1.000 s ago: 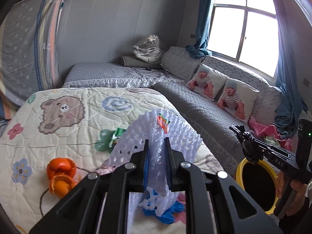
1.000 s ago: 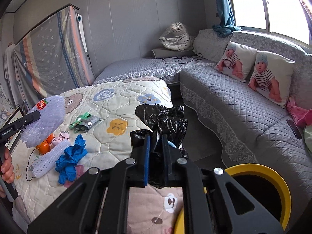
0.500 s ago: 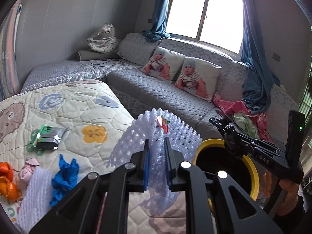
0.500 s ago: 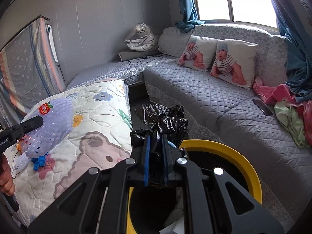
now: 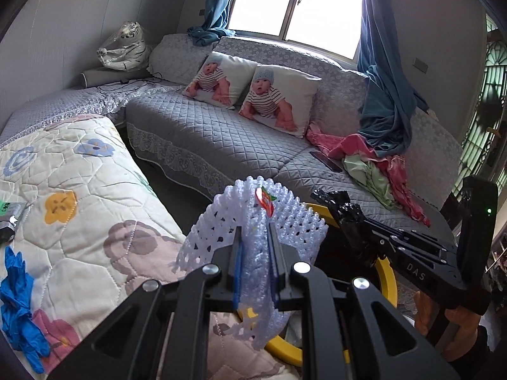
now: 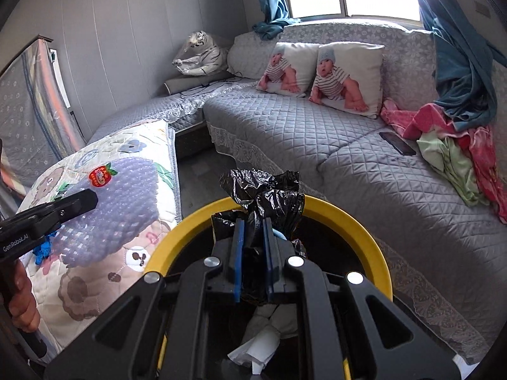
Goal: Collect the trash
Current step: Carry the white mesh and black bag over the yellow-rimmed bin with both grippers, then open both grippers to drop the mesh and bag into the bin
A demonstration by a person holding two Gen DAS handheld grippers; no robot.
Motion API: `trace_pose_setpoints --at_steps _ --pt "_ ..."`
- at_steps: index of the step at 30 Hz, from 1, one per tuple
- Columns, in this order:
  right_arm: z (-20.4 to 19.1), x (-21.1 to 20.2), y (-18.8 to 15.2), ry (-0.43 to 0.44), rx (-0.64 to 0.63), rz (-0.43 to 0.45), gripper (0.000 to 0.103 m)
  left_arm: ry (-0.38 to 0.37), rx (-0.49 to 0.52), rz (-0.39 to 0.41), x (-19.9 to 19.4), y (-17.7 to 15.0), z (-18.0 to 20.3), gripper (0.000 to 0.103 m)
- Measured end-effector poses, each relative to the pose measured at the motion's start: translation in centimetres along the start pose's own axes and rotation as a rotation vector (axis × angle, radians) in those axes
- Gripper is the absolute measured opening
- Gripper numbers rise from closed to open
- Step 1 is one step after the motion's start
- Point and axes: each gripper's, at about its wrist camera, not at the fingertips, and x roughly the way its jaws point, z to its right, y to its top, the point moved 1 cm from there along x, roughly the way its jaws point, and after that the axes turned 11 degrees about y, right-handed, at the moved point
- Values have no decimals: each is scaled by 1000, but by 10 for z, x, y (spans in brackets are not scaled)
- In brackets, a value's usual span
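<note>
My left gripper [image 5: 255,240] is shut on a white foam fruit net [image 5: 253,221] with a red sticker, held in the air at the near edge of the yellow-rimmed bin [image 5: 388,278]. The net also shows in the right wrist view [image 6: 117,209], left of the bin [image 6: 348,218]. My right gripper [image 6: 253,237] is shut on crumpled black bag plastic [image 6: 269,193] above the bin's mouth. White paper trash [image 6: 256,345] lies inside the bin. A blue glove [image 5: 19,304] and a green-and-black packet [image 5: 8,221] lie on the quilt.
The patterned quilt [image 5: 79,190] covers the bed on the left. A grey quilted sofa [image 6: 317,133] runs along the back and right, with two baby-print pillows [image 6: 320,69], a phone [image 6: 397,143] and a heap of pink and green clothes [image 6: 450,145].
Both grippers have swung right, from over the quilt to the bin. The foam net now hangs at the bin's rim and the black plastic is over its mouth.
</note>
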Motion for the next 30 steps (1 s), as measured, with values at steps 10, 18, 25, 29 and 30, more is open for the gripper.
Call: trace_pose_setpoints --at_steps 10,18,25,29,30 --pt "18 0 -14 -18 49 -18 10 -39 37 -32 18 -4 31 13" --pt "28 -1 -17 -31 64 -23 11 -50 40 -51 25 -7 39 13" --pt "28 -2 -18 -33 70 -20 12 -55 33 -47 26 -4 43 16" --pt "33 -5 -16 -47 89 -11 15 -43 3 -40 24 -3 36 32" --pt "33 -6 -16 -52 92 -10 16 -36 -6 -39 23 -3 34 38"
